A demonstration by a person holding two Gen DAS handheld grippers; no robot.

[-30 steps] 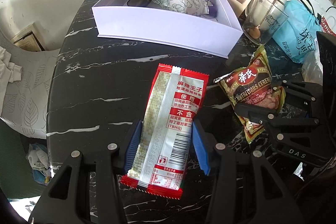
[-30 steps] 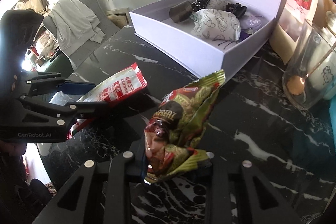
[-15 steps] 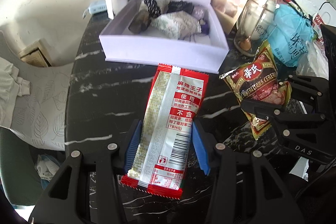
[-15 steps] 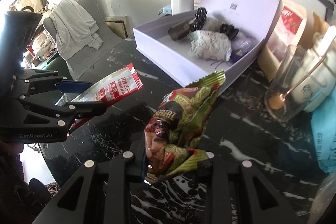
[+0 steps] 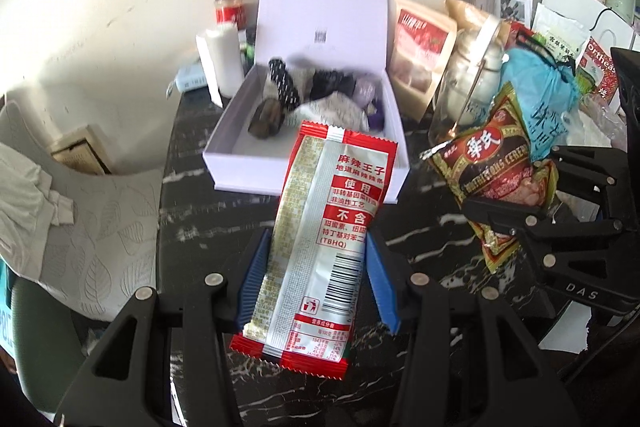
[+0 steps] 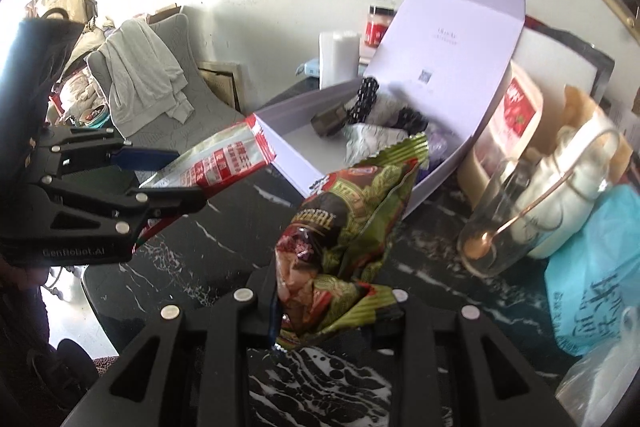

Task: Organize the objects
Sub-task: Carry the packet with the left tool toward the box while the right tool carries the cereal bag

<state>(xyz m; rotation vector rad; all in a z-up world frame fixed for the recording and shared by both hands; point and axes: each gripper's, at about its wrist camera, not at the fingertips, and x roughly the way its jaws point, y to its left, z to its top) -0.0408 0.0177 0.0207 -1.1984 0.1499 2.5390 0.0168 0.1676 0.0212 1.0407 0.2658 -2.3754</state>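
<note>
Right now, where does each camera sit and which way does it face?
Left wrist: on the left gripper, looking down its blue fingers at the red snack packet; right gripper at right.
Right wrist: on the right gripper, facing the green cereal packet; left gripper at left.
Shared: white box, both packets, marble table.

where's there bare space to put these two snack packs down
Bare marble table in front of the white box, toward the near-left edge. Inside the box, its near-left corner is free. Right side is crowded: glass jar, blue bag.
</note>
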